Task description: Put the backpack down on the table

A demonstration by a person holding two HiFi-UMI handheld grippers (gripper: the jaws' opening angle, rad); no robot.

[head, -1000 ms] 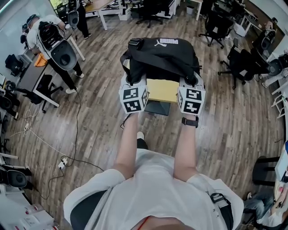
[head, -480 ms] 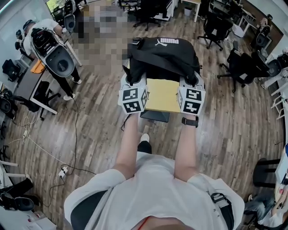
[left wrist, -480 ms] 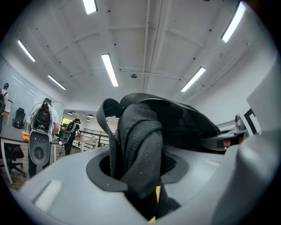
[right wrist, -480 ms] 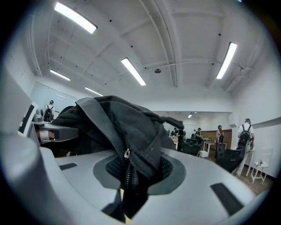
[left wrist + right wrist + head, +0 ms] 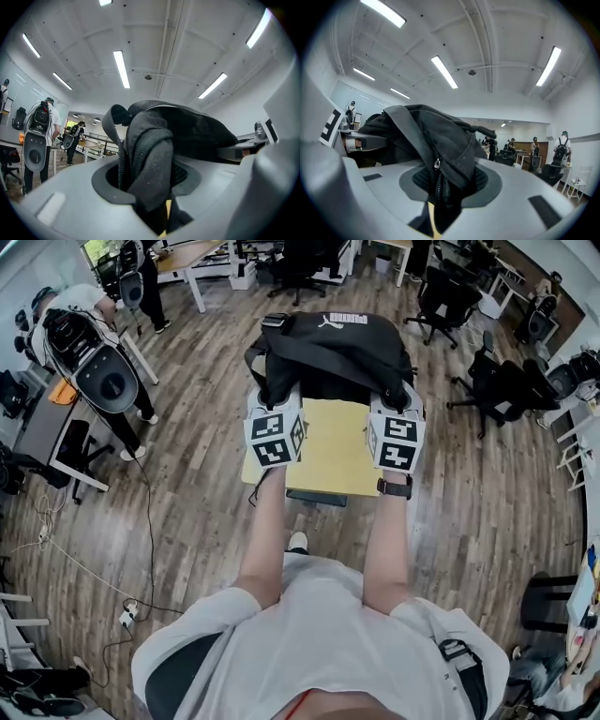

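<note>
Backpack (image 5: 337, 351) between both jaws, right jaws opening

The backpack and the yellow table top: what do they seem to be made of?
Backpack: probably woven synthetic fabric, black and matte. It folds and sags softly, and a zipper with a small metal pull runs along it.
Table top: perhaps laminated board or light wood, pale yellow, smooth and flat with straight edges. The exact material cannot be told.
</note>
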